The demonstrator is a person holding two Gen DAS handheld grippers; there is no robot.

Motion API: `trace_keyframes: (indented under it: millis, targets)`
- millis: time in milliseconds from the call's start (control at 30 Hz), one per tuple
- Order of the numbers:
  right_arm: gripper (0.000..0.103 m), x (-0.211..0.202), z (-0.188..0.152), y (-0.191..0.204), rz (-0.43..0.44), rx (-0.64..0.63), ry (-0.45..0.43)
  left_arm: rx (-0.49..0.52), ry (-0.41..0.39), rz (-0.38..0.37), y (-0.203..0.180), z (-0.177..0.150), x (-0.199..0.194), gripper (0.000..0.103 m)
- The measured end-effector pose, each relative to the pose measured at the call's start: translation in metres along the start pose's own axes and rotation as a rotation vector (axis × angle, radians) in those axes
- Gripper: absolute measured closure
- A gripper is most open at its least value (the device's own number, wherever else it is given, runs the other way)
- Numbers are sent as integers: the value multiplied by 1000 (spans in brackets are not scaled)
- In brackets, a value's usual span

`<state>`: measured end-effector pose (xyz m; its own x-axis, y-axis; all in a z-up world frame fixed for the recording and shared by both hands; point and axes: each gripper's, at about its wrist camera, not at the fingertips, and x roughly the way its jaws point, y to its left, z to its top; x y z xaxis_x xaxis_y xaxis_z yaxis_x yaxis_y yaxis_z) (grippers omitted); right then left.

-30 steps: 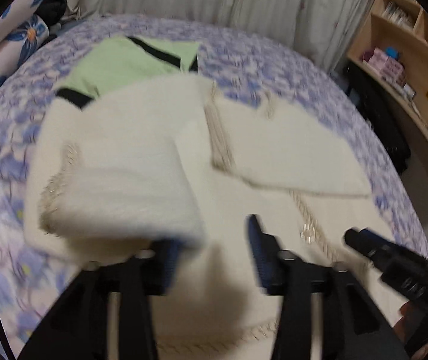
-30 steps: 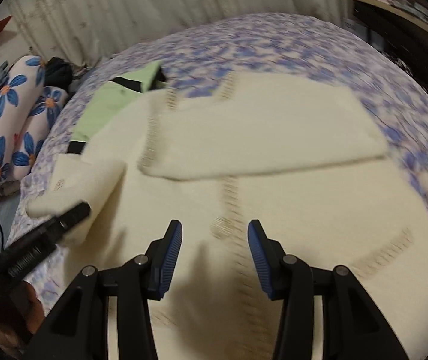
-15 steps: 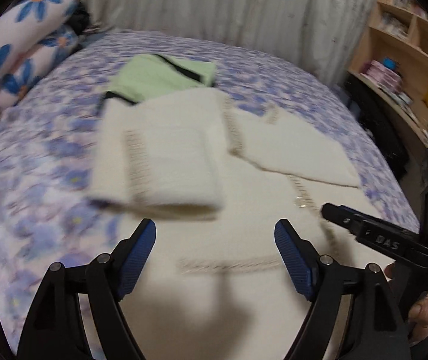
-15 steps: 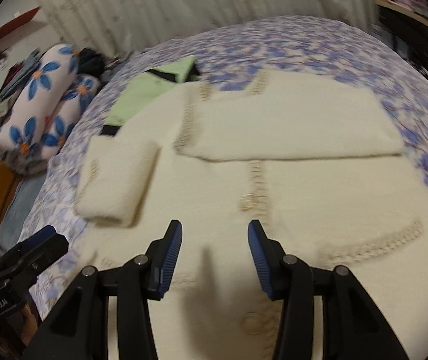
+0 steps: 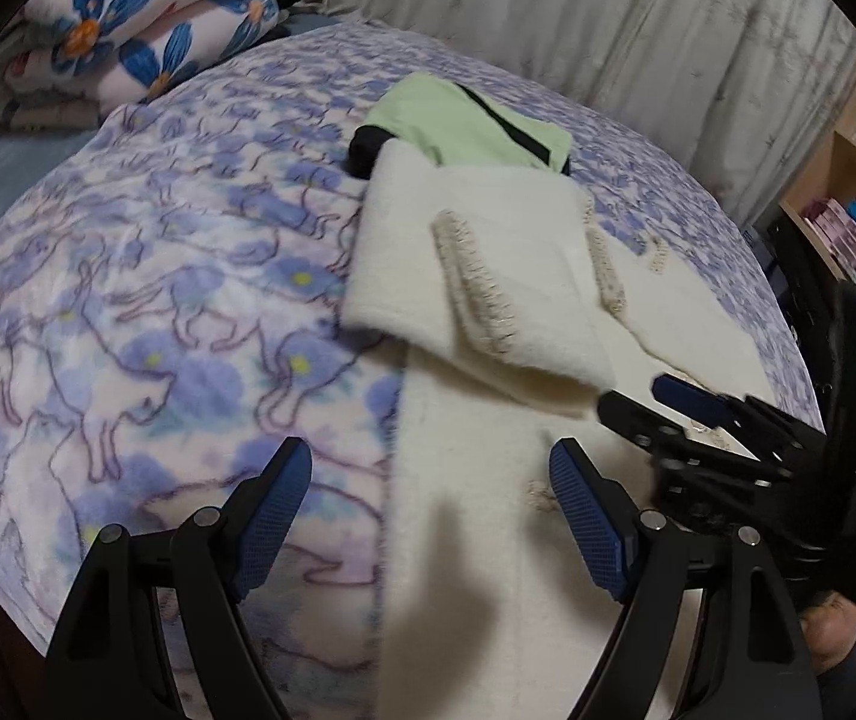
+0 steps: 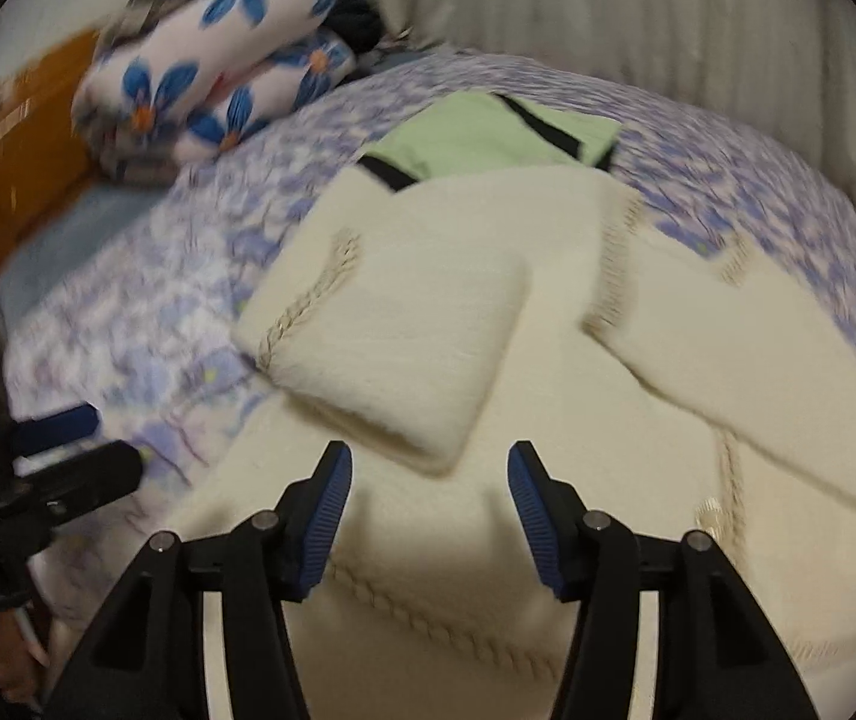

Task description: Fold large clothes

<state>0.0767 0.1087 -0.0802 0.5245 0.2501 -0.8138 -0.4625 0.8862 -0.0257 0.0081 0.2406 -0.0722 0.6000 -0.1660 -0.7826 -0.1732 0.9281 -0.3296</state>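
Left wrist: my left gripper [image 5: 428, 516] is spread and empty over the cardigan [image 5: 488, 540] edge on the bed [image 5: 128, 312]. Right gripper [image 6: 425, 519], jaws just opening, holds nothing. Both sleeves lie folded inward; I reckon hem fold next.

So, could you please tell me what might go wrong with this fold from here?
1. The cream cardigan overlaps the folded green garment; lifting its far end could drag that out of shape.
2. Both claws, left and right, are open and empty, so the folded-in sleeves lie loose and may slip open.
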Motion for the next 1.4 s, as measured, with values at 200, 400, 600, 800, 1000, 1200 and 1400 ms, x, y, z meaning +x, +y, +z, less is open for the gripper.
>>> trace_keyframes:
  millis: [200,400,600,800,1000,1200,1400]
  targets:
    - [49,41,17,32,-164,-202,42,-32,21,11,13,-2,8,23]
    - [93,27,50,9,-103,-128,-31,-36,35,20,14,-4,10,23]
    - [94,-51,73,-88,-61,192,-243,-4,25,22,3,-1,10,23]
    - [91,-51,10,-204,-157,503,-158,25,45,3,-11,1,21,23]
    - [74,-22,-78,-274,-94,711,61,100,76,7,-34,12,39,23]
    - [55,-40,-78,-304,-11,742,-34,198,82,52,-51,54,69,23]
    - [51,4,-35,-327,33,691,10,202,137,86,-48,113,132,23]
